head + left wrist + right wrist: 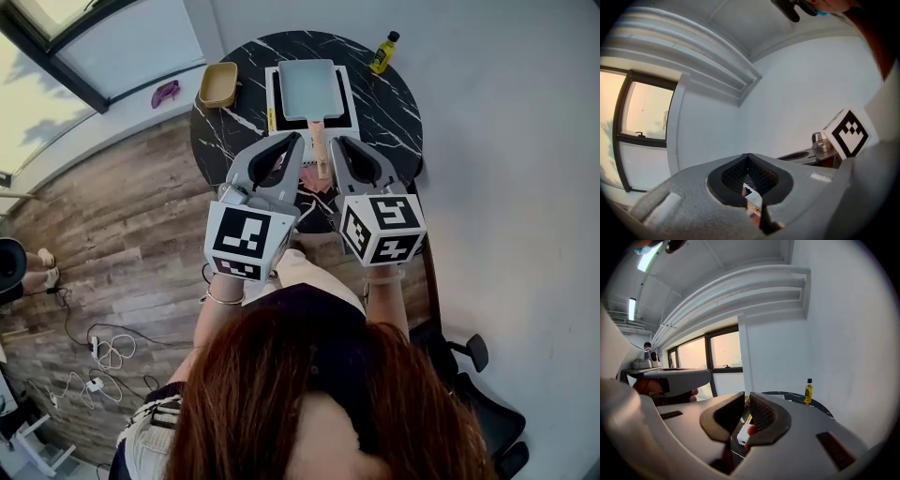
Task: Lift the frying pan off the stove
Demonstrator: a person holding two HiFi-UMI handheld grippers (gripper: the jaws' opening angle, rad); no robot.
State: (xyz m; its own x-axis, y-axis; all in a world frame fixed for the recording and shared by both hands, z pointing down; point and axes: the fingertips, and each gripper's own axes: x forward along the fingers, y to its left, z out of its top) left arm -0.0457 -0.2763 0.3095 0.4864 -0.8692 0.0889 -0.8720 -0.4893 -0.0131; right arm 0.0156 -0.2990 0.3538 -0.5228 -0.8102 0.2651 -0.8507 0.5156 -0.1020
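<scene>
A pale rectangular frying pan (307, 89) rests on a white stove (348, 111) on the round black marble table (398, 117). Its wooden handle (320, 150) points toward me. My left gripper (297, 140) hovers just left of the handle with its tips together and nothing in them; its tips also meet in the left gripper view (748, 155). My right gripper (338, 142) hovers just right of the handle. A narrow gap shows between its jaws (747, 397), with nothing in it. A white corner of the stove (742, 434) shows below them.
A yellow oil bottle (383, 52) (808, 391) stands at the table's far right edge. A tan square dish (218, 84) sits at its far left. A black office chair (480, 375) is to my right, cables (103, 361) lie on the wooden floor to my left.
</scene>
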